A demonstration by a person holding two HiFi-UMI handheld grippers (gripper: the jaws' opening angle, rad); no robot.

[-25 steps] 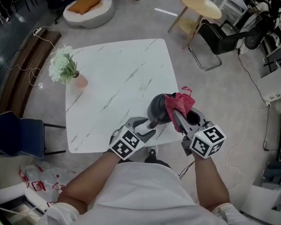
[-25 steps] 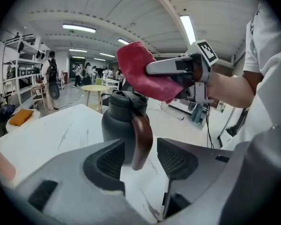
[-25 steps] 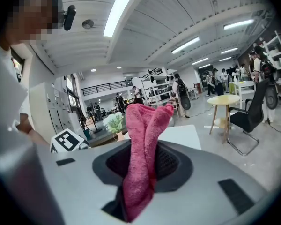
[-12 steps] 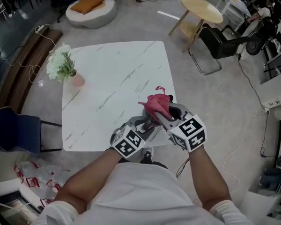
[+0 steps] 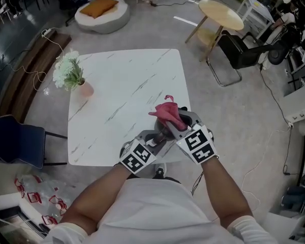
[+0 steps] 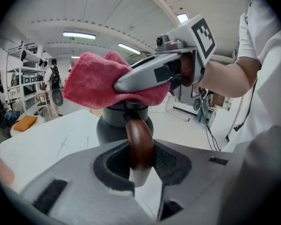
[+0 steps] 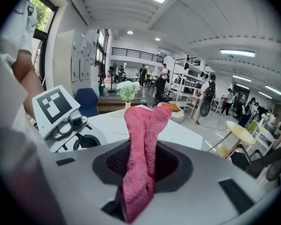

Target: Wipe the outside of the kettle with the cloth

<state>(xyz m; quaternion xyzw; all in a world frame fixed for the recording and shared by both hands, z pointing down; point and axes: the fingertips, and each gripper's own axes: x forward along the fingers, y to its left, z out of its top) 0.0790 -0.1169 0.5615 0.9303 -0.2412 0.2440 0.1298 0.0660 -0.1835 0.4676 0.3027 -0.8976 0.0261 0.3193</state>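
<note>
Pads point(image 6: 171, 159) of the left gripper point(image 6: 140, 159) have just been closing and now sit on either side of the brown handle point(image 6: 138, 135) of the kettle point(image 6: 111, 128). They look to be pressing it, though the wide-angle view makes any last sliver of gap hard to judge. The right gripper point(image 7: 143, 165) has its jaws pinched on the pink cloth point(image 7: 143, 125); a thick fold stands up out of them and a tail hangs below. In the left gripper view that cloth is bunched over the dark kettle's top, with the right gripper lying across it. The kettle stands on the white marble table point(image 5: 122, 85), near the edge closest to the person and well apart from the flower vase point(image 5: 84, 88).

The step in hand looks like bracing the kettle and starting the wipe. To do it well, the left grip should be firm on the handle before any rubbing, so the body neither turns nor slides toward the table edge. The cloth should be pressed flat against the wall rather than dabbed with a bunched tip. It should be drawn down and round the sides in overlapping passes, with the hard jaw tips kept off the surface. The side under the handle will likely need a change of angle.
</note>
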